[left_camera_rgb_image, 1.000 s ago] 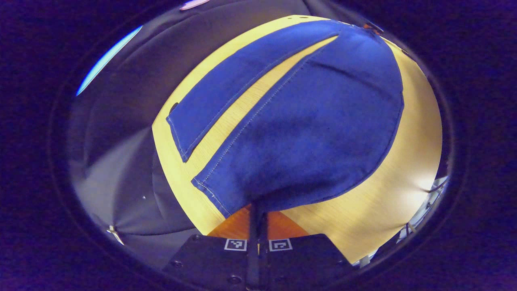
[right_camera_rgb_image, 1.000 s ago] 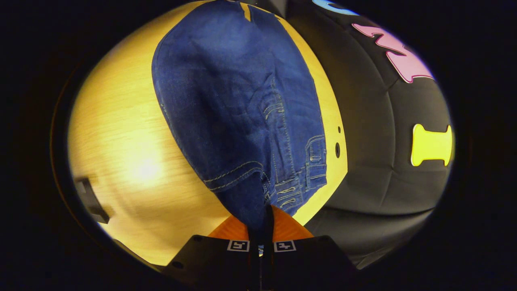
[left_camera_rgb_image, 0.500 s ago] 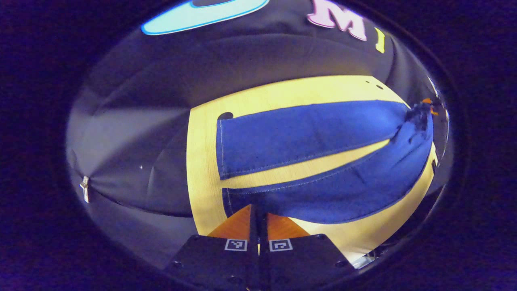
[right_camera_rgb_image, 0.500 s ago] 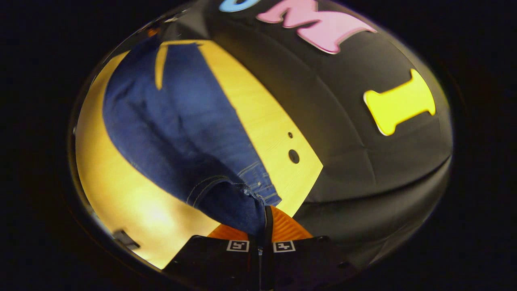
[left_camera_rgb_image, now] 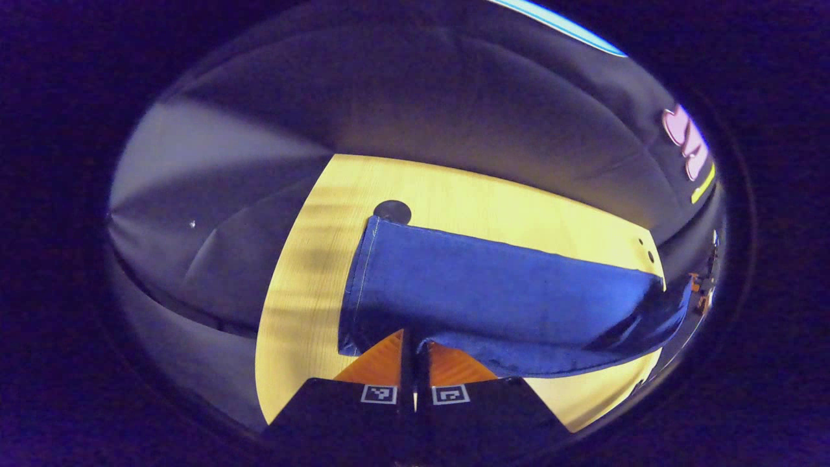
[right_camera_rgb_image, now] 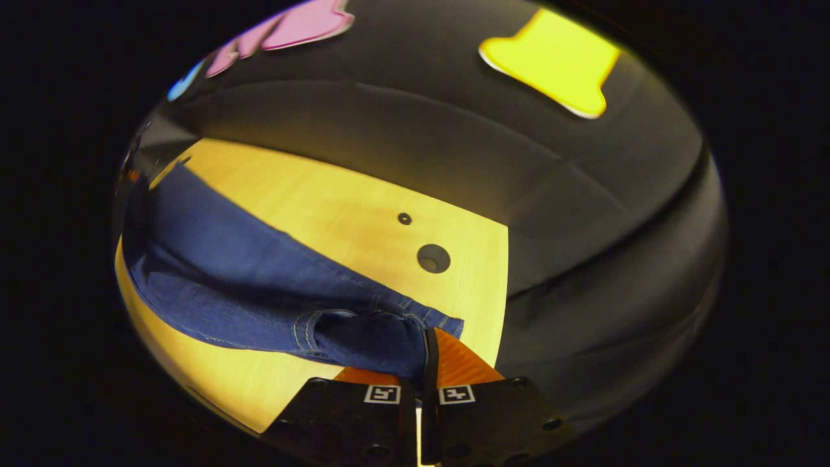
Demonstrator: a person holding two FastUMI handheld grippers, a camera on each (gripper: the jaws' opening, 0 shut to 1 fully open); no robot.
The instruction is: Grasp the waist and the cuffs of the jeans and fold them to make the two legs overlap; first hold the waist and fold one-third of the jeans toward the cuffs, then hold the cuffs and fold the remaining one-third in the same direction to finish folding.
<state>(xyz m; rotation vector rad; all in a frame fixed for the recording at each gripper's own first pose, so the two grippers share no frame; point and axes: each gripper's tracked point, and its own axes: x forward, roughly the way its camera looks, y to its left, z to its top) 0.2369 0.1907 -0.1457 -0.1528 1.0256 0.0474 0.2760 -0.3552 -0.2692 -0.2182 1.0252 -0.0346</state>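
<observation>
Pinching the cuff end of the jeans (left_camera_rgb_image: 493, 298), the left gripper (left_camera_rgb_image: 414, 353) has its fingers pressed together on the denim at the bottom of the left gripper view; the cloth stretches away to the right across the wooden surface (left_camera_rgb_image: 454, 194), one leg lying over the other. In the right gripper view the right gripper (right_camera_rgb_image: 428, 357) is clamped on the waist end of the jeans (right_camera_rgb_image: 259, 292), which run off to the left over the surface (right_camera_rgb_image: 337, 207), near two round holes (right_camera_rgb_image: 433, 258). Small square markers sit on each gripper; no writing on them can be read.
</observation>
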